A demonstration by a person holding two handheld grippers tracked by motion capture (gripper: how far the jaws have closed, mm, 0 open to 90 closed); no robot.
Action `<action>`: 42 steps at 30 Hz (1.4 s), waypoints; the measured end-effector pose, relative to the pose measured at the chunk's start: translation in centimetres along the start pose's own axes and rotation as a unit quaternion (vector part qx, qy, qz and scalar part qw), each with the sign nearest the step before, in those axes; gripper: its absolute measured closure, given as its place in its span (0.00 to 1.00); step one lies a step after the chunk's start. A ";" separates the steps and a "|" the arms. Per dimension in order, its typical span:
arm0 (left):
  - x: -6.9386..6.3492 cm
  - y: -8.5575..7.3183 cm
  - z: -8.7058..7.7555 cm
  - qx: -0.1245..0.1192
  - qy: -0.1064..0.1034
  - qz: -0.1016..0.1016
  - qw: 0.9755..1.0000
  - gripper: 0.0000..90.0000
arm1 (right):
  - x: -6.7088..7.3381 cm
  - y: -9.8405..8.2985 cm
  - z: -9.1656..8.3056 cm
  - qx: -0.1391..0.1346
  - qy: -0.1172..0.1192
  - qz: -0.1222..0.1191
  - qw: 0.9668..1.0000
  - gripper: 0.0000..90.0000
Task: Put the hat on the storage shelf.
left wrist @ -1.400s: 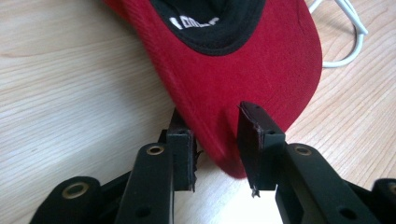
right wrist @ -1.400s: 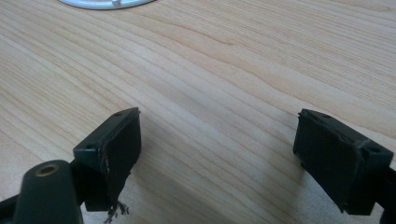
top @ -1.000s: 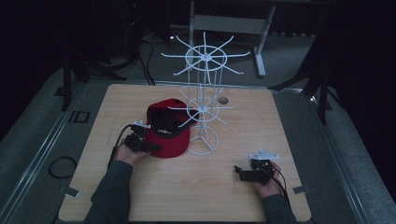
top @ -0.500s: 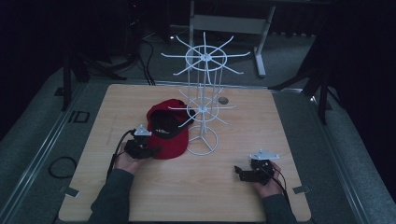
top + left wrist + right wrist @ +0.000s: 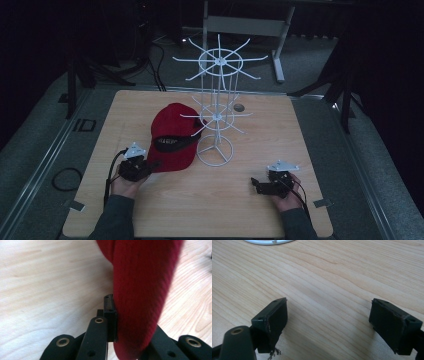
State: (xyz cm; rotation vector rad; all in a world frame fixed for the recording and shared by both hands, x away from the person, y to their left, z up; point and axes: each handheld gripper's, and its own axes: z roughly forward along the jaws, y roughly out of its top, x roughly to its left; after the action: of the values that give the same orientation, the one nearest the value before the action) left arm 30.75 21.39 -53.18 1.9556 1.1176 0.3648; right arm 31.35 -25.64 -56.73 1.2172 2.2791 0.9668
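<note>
Left claw has the cap!
Left gripper (image 5: 150,165) clamped on the red cap (image 5: 175,136) brim — rack (image 5: 216,112) just beyond; right gripper (image 5: 328,320) gapes, farther off.

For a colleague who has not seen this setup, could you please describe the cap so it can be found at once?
On the wooden table, find the white wire rack near the middle. The cap lies at its base on the person's left, its brim pinched by the left gripper. It is the one red cloth item there.
</note>
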 end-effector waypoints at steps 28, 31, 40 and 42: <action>1.7 3.5 -2.6 -0.052 0.048 -0.041 0.997 0.96 | 0.0 0.0 0.0 0.000 0.000 0.001 1.000 0.17; 1.8 3.8 -3.0 -0.058 0.052 -0.042 0.996 0.96 | 0.0 0.0 0.0 0.000 0.000 0.001 1.000 0.17; 2.0 4.8 -3.9 -0.074 0.060 -0.042 0.995 0.96 | 0.0 0.0 0.0 0.000 0.000 0.001 1.000 0.17; 2.1 5.0 -4.1 -0.077 0.061 -0.043 0.994 0.96 | 0.0 0.0 0.0 -0.001 0.000 0.001 1.000 0.17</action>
State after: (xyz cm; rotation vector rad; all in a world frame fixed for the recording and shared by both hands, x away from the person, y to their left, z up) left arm 32.37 23.92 -47.09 1.7645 1.2107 0.5148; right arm 31.35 -25.63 -56.73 1.2190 2.2778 0.9689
